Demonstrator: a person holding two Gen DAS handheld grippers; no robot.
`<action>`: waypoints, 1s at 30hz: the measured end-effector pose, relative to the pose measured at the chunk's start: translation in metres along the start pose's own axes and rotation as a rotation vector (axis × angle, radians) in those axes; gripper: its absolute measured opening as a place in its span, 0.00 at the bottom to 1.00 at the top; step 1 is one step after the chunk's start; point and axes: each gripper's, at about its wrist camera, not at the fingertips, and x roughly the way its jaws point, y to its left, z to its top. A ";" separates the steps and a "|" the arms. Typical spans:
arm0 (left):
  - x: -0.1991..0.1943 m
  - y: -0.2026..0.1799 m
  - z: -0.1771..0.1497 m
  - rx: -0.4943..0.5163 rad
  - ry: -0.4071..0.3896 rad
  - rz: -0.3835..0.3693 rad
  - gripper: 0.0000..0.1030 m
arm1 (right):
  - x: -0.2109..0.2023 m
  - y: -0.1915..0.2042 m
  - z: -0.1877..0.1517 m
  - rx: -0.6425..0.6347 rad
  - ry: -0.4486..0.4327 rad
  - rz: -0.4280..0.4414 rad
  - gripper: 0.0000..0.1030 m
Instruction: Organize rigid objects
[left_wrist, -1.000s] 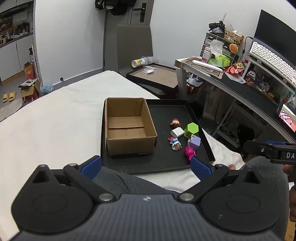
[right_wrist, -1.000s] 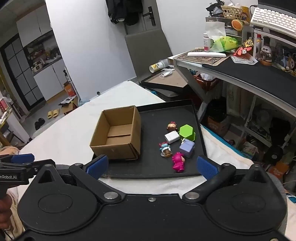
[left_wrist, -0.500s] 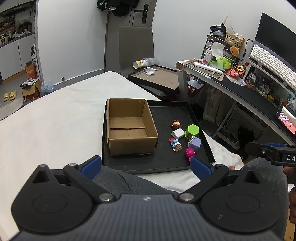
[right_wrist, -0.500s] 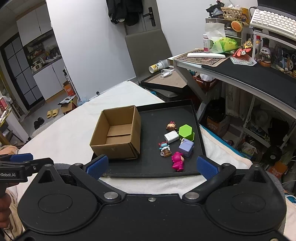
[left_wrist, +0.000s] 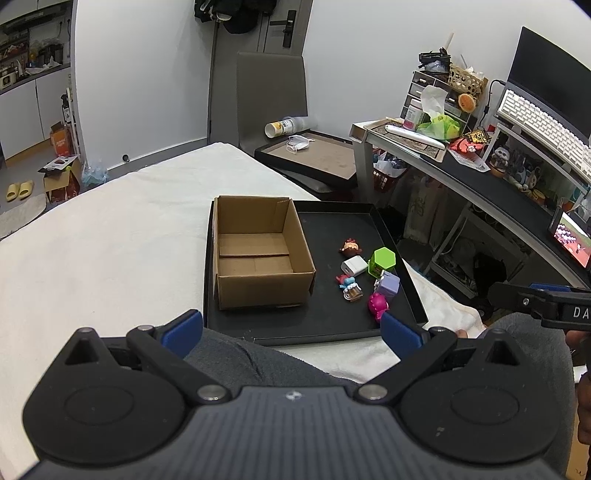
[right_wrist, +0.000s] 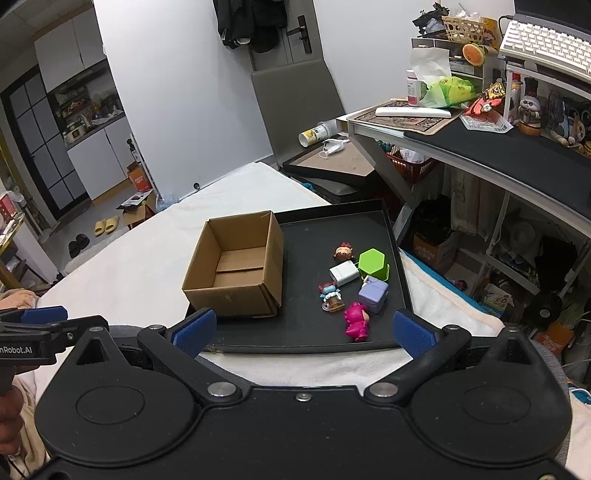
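Observation:
A black tray (left_wrist: 332, 325) (right_wrist: 306, 229) lies on the white bed, holding an empty cardboard box (left_wrist: 258, 254) (right_wrist: 236, 266) on its left side. Right of the box sit several small items: a brown-haired figurine (right_wrist: 343, 253), a white block (right_wrist: 343, 274), a green hexagonal box (right_wrist: 373, 263), a purple cube (right_wrist: 373, 295), a blue-and-red figurine (right_wrist: 331, 295) and a pink figurine (right_wrist: 355, 320). My left gripper (left_wrist: 291, 332) is open and empty, short of the tray's near edge. My right gripper (right_wrist: 301, 330) is likewise open and empty near that edge.
A grey-clad knee (left_wrist: 258, 362) lies under the left gripper. A second black tray (right_wrist: 332, 162) with a face mask and tipped cup rests beyond the bed. A cluttered desk (right_wrist: 498, 147) runs along the right. White bedding (left_wrist: 110, 251) spreads left of the tray.
Both views have drifted slightly; the tray and its items sit a little farther up in the left wrist view. Both grippers stay open and nothing was picked up.

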 end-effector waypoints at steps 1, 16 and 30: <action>0.000 0.000 0.000 0.000 -0.001 0.000 0.99 | 0.000 0.000 0.000 0.001 0.000 0.001 1.00; -0.002 0.000 -0.002 0.002 -0.001 0.001 0.99 | 0.002 0.001 -0.002 -0.005 0.004 -0.004 1.00; -0.002 0.001 -0.002 0.002 0.000 0.001 0.99 | 0.003 0.002 -0.004 -0.005 0.010 0.007 1.00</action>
